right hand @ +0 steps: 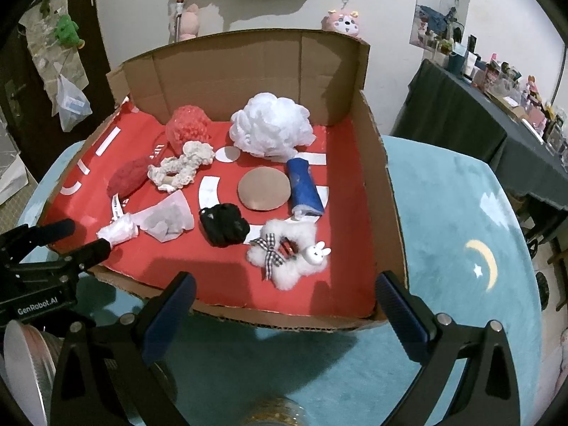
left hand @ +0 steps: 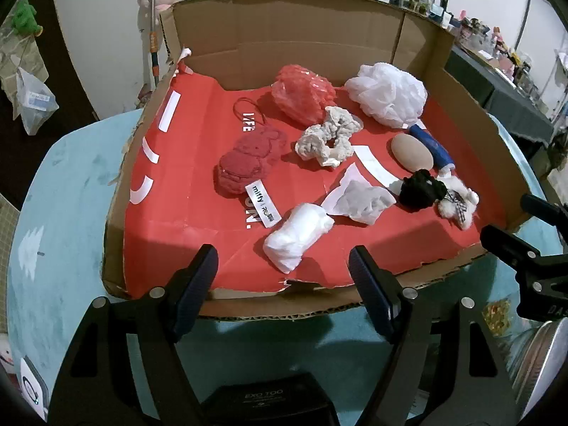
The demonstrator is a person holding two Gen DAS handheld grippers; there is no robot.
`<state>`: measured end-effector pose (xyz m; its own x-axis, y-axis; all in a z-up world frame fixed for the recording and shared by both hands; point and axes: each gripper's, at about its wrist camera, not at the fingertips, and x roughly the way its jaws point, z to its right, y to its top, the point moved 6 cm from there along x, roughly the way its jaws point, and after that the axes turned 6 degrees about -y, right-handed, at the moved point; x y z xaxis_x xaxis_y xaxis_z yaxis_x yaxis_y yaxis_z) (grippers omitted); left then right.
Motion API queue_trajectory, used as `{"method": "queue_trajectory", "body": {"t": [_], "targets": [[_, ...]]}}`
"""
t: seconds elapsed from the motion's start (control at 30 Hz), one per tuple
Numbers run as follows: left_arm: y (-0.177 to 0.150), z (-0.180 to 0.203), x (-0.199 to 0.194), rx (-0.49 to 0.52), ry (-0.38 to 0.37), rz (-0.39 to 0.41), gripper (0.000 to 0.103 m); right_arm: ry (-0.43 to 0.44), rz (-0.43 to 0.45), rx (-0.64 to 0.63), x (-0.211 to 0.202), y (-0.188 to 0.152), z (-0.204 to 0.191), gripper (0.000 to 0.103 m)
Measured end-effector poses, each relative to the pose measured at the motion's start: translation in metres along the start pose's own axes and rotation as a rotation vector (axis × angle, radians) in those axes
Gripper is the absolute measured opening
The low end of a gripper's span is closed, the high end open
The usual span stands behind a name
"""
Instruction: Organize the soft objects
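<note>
A cardboard tray [left hand: 472, 131] [right hand: 376, 163] with a red floor holds several soft things. Among them are a white mesh pouf [left hand: 388, 92] [right hand: 271, 127], a red mesh pouf [left hand: 303, 92] [right hand: 186, 124], a cream scrunchie [left hand: 328, 136] [right hand: 183, 165], a red plush [left hand: 245, 163] [right hand: 127, 177], a black scrunchie [left hand: 422, 190] [right hand: 223, 229], a white fluffy scrunchie with a checked bow [left hand: 458, 204] [right hand: 287, 254], a white wad [left hand: 296, 236] [right hand: 119, 232], a tan round sponge [right hand: 264, 188] and a blue roll [right hand: 305, 188]. My left gripper [left hand: 284, 277] and right gripper [right hand: 284, 305] are open and empty at the tray's near edge.
The tray sits on a teal cloth-covered table [right hand: 458, 213]. A metal tin [left hand: 543, 362] lies near me between the grippers. A dark table [right hand: 472, 113] with clutter stands at the right, and plush toys hang on the back wall.
</note>
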<state>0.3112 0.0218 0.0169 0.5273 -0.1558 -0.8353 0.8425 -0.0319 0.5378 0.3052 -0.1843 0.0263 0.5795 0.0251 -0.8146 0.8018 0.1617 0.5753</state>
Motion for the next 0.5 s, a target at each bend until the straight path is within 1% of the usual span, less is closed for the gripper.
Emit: {"method": "queue_trajectory", "body": {"t": [0.2,0.5], "targets": [[0.0004,-0.0021,0.0004,-0.006,0.015,0.003,0.075,-0.007,0.009,-0.002,0.0002,-0.0006,0.0003,0.103],[-0.0001,-0.0005,0.0006,0.004,0.013,0.006,0.075,0.0,0.013,0.006,-0.0002,0.0,0.0008,0.103]]}}
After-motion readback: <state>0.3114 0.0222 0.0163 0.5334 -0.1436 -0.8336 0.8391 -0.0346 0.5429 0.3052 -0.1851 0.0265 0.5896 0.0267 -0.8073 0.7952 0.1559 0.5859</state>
